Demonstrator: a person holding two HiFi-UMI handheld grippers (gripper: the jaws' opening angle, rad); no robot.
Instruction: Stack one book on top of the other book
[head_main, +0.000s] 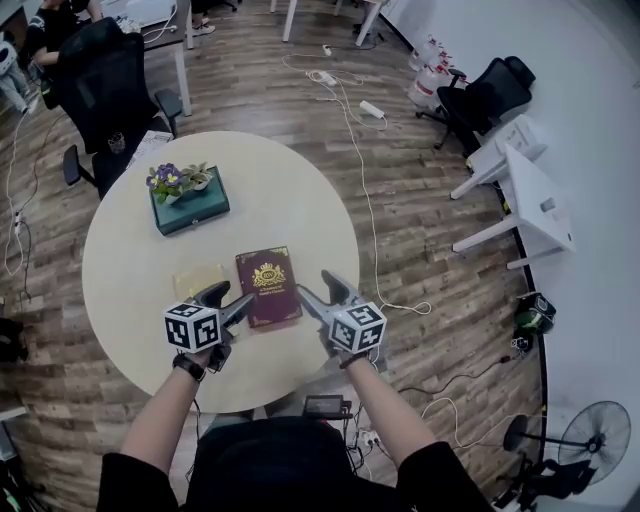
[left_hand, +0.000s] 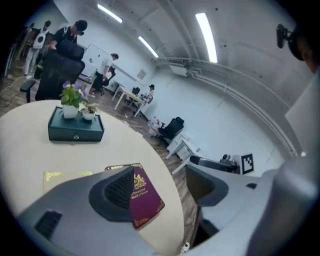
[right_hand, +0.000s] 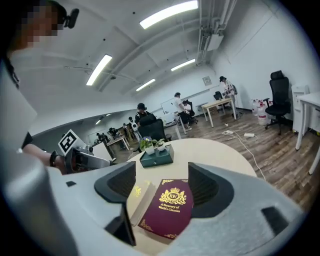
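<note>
Both pairs of jaws are spread wide and hold nothing. The left gripper (head_main: 229, 300) and right gripper (head_main: 322, 292) sit low over the near edge of the table (head_main: 290, 190). The maroon book (head_main: 268, 287) lies flat between them. In the right gripper view it fills the gap ahead of the pads, but they do not touch it. The cream book (head_main: 198, 280) lies flat just beside it on its left, by the left gripper, edges close or touching; I cannot tell which.

I judge the lift has not begun. I would take the maroon book by its right edge with the right gripper, sliding one jaw under the cover edge and closing firmly, since a flat hardback gives little to bite. The left gripper can steady the cream book so it does not skid. Then I lift, carry across and lower it square, corners matched.

The green box (head_main: 190, 205) with its plants (head_main: 170, 180) stands well apart at the far side, out of the path. Nothing lies between my grippers and the books. Chairs (head_main: 105, 85) and a cable (head_main: 365, 200) are off the table and of no concern.
</note>
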